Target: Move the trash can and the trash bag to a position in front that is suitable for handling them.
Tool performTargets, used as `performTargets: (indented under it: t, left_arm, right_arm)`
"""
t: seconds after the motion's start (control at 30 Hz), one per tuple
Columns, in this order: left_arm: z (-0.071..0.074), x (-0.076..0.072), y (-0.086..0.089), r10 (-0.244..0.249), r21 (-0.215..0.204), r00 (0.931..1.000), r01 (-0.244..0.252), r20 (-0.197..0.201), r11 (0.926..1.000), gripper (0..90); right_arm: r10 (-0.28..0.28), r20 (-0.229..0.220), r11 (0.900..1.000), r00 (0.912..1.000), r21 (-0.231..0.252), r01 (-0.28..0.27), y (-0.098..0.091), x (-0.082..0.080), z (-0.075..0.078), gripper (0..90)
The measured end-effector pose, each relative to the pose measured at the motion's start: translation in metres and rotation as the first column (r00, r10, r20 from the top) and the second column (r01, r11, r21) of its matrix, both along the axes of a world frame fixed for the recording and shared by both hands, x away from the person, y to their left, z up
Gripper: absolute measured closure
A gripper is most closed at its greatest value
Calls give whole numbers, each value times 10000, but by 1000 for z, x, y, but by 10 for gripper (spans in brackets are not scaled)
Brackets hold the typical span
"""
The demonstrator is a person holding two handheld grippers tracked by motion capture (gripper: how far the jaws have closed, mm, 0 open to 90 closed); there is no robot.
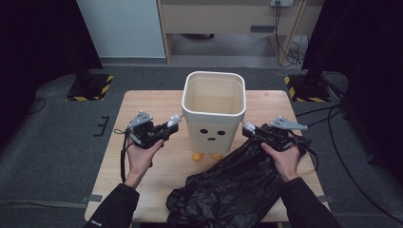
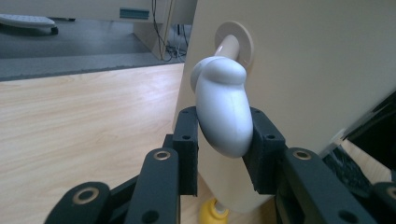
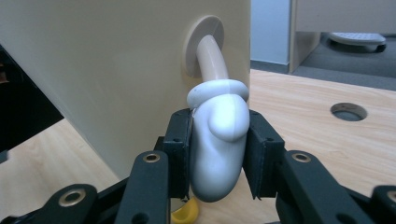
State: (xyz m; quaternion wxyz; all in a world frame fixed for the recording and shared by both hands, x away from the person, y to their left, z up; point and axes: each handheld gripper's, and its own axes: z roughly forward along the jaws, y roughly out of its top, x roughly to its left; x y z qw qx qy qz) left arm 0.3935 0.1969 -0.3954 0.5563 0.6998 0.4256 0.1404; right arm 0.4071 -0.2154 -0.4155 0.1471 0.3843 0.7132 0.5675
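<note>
A cream bin (image 1: 214, 114) with a dotted face and yellow feet (image 1: 198, 156) stands upright at the middle of the wooden table (image 1: 142, 104). A white mitten-shaped arm sticks out of each of its sides. My left gripper (image 1: 172, 124) is shut on the left mitten (image 2: 223, 112), its pads (image 2: 187, 140) pressing both sides. On the other side my right gripper (image 1: 249, 129) is shut on the right mitten (image 3: 218, 140). A crumpled black plastic bag (image 1: 228, 185) lies on the table in front of the bin, under my right forearm.
A round hole (image 3: 348, 111) is cut in the tabletop near the far right corner. Black stands with hazard-striped bases (image 1: 90, 88) flank the table on the grey floor. A wooden cabinet (image 1: 228, 19) and cables stand beyond.
</note>
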Motion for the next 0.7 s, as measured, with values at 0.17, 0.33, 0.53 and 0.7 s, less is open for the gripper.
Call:
performTargets:
  t: [0.17,0.33,0.53,0.7]
  left_arm:
    - [0,-13,5,-34,-99,10000,33,-39,9999,683]
    - [4,-22,4,-12,-20,10000,12,-69,10000,683]
    - [-5,-40,3,-98,137,9995,102,-317,9999,680]
    - [-8,-47,6,-225,239,9997,228,-114,9995,677]
  right_arm:
    - [358,-39,9993,9993,-100,-359,2,-13,3,656]
    - [550,-106,9978,9984,-371,-554,2,-23,5,654]
    - [701,-187,9957,9974,-601,-711,-2,-31,6,657]
    - [588,187,9967,9981,-579,-577,2,-32,2,654]
